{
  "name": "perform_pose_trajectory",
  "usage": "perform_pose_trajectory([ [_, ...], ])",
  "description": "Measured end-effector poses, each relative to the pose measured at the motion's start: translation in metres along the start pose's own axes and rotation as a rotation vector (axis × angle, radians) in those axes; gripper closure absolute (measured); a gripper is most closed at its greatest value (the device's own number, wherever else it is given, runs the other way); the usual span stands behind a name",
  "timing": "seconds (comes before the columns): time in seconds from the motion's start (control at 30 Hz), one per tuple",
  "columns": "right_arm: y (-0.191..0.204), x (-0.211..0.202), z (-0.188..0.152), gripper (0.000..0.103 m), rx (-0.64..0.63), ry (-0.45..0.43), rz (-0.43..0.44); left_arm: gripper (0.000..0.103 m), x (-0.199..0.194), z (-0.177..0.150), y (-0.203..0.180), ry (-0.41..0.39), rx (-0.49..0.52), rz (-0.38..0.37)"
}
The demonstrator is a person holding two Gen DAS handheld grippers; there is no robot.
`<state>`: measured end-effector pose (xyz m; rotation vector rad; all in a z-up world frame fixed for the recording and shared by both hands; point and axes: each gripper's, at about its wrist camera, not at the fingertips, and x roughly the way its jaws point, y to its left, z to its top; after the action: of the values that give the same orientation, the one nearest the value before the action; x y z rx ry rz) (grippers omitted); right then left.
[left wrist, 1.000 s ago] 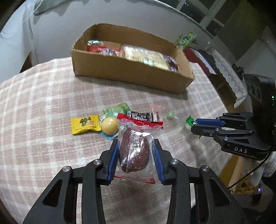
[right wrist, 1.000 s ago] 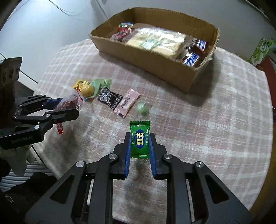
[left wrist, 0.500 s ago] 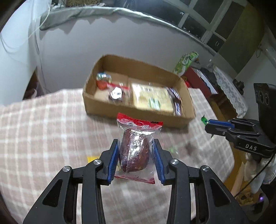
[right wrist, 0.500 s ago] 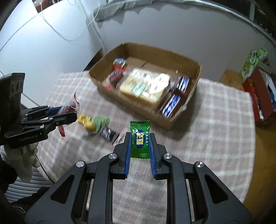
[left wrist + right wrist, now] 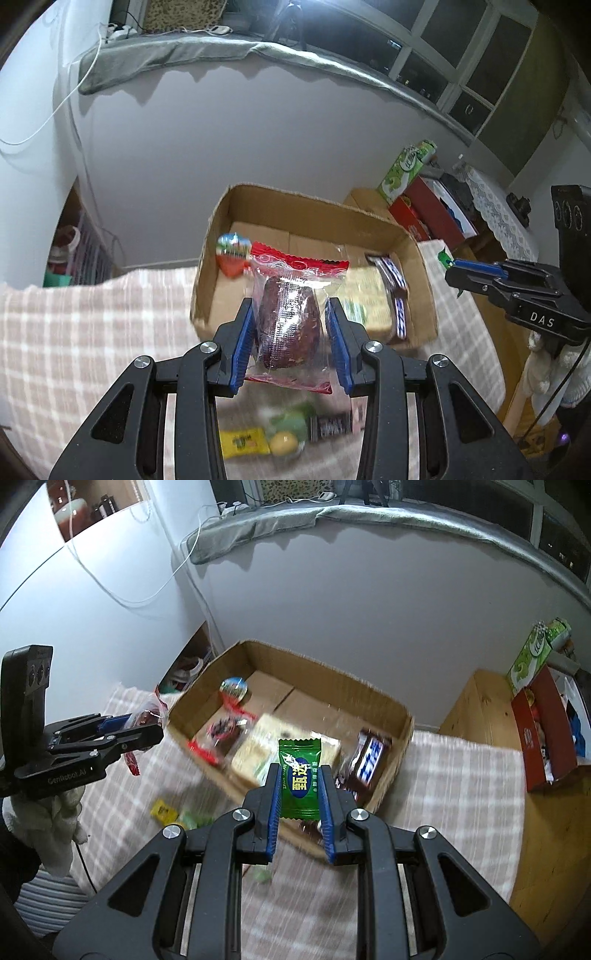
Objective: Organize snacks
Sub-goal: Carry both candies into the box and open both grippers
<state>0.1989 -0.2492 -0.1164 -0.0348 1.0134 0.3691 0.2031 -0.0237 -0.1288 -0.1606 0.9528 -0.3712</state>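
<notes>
My left gripper (image 5: 290, 314) is shut on a clear packet with a dark red snack (image 5: 290, 321) and a red top strip. It hangs just in front of the open cardboard box (image 5: 424, 291). My right gripper (image 5: 299, 786) is shut on a small green candy (image 5: 299, 779), in the air before the same cardboard box (image 5: 400, 746). Inside the box lie a round colourful sweet (image 5: 233, 689), a pale cracker pack (image 5: 251, 753) and dark chocolate bars (image 5: 369, 762). The left gripper (image 5: 144, 731) shows at the left of the right wrist view, the right gripper (image 5: 454, 267) at the right of the left wrist view.
Loose snacks remain on the checked tablecloth (image 5: 74, 332): a yellow packet (image 5: 243, 441), a yellow ball sweet (image 5: 282, 441), a dark wrapper (image 5: 330, 424). Beyond the table's right side stand a red box (image 5: 543, 734) and a green carton (image 5: 532, 653). A grey wall rises behind the box.
Both grippers have risen and moved toward the box with their snacks still held. The loose snacks have slid from the middle to the bottom of both views.
</notes>
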Motion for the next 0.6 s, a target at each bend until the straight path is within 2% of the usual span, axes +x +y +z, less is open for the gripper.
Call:
perform_pose_trajectory([
  [0.33, -0.014, 0.039, 0.031, 0.083, 0.016, 0.022, -0.025, 0.066, 0.034, 0.029, 0.003, 0.015, -0.002, 0.01],
  [0.6, -0.018, 0.067, 0.042, 0.083, 0.018, 0.048, -0.04, 0.066, 0.057, 0.034, 0.006, 0.05, -0.001, 0.026],
])
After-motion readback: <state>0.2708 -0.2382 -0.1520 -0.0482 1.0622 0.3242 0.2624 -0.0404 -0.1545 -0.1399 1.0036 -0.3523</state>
